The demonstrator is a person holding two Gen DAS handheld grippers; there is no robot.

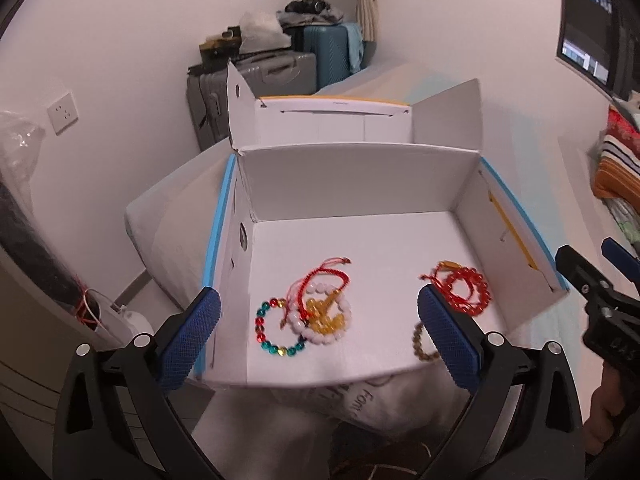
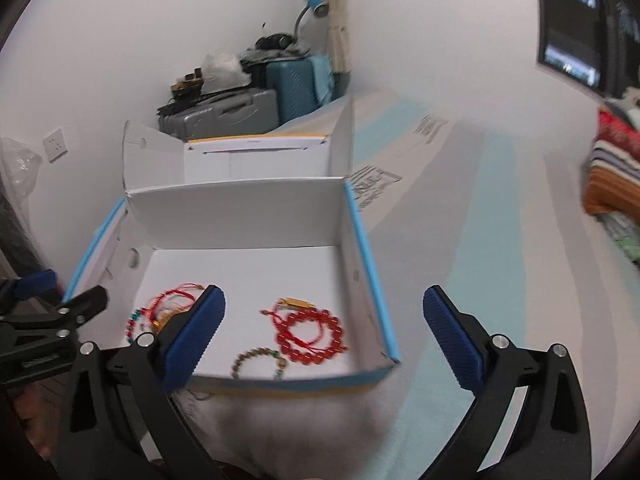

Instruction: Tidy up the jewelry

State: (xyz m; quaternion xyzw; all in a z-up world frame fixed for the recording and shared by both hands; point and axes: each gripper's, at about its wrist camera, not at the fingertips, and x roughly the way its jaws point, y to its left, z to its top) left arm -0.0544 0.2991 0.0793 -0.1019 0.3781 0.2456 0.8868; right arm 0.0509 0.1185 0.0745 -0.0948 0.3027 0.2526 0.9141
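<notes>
An open white cardboard box [image 1: 360, 176] with blue edges sits on a bed and holds several bracelets. At its left lie a red-and-green bead bracelet [image 1: 264, 330], a white bead bracelet [image 1: 344, 322], amber beads [image 1: 324, 316] and a red cord [image 1: 320, 278]. At its right lie a red bead bracelet [image 1: 468, 294] and a brown bead bracelet [image 1: 420, 344]. My left gripper [image 1: 320, 336] is open and empty just before the box's near wall. My right gripper [image 2: 324, 336] is open and empty over the box's [image 2: 240, 200] near right corner, above the red bead bracelet [image 2: 312, 336] and the brown bracelet [image 2: 260, 362].
The box's lid [image 1: 332, 120] lies open behind it. Grey and teal suitcases [image 1: 260, 76] with clutter and a blue lamp stand at the far wall. Folded striped cloth [image 2: 616, 176] lies at the right. A wall socket [image 1: 62, 112] is at the left. A screen [image 1: 592, 20] hangs at upper right.
</notes>
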